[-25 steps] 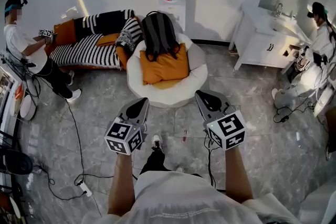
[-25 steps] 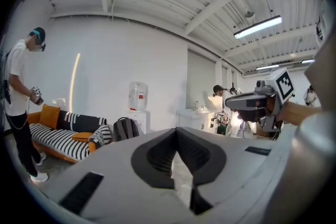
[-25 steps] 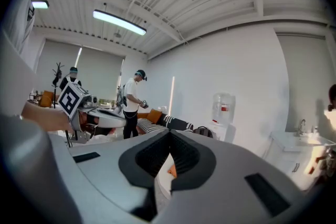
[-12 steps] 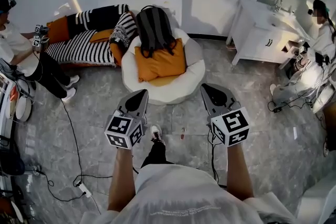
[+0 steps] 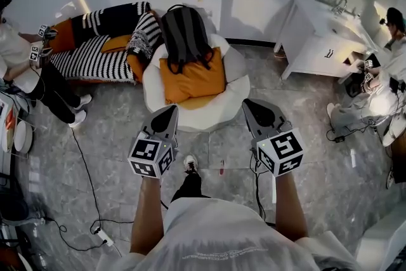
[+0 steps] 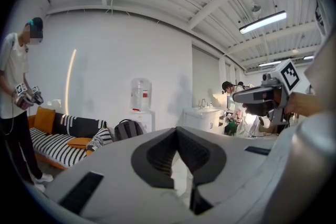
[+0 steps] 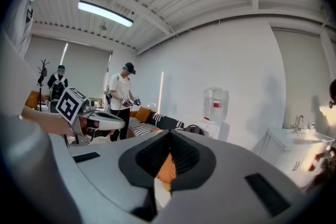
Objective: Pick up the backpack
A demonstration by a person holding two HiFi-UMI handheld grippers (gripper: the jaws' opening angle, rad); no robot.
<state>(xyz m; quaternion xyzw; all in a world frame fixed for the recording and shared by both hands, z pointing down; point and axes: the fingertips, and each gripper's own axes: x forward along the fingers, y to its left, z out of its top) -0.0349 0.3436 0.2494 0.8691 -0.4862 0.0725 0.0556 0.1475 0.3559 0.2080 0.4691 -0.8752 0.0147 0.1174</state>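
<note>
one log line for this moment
phase: pre-grasp | backpack: on round white chair, untouched | left hand-held gripper: shut, empty | right hand-held gripper: shut, empty

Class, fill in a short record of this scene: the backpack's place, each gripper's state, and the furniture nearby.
backpack: upright on the round white seat, behind an orange cushion
left gripper: shut, empty, apart from the backpack
right gripper: shut, empty, apart from the backpack
nearby: striped sofa beside the seat, water dispenser behind it

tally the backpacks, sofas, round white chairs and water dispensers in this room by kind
backpack: 1
striped sofa: 1
round white chair: 1
water dispenser: 1
total: 4
</note>
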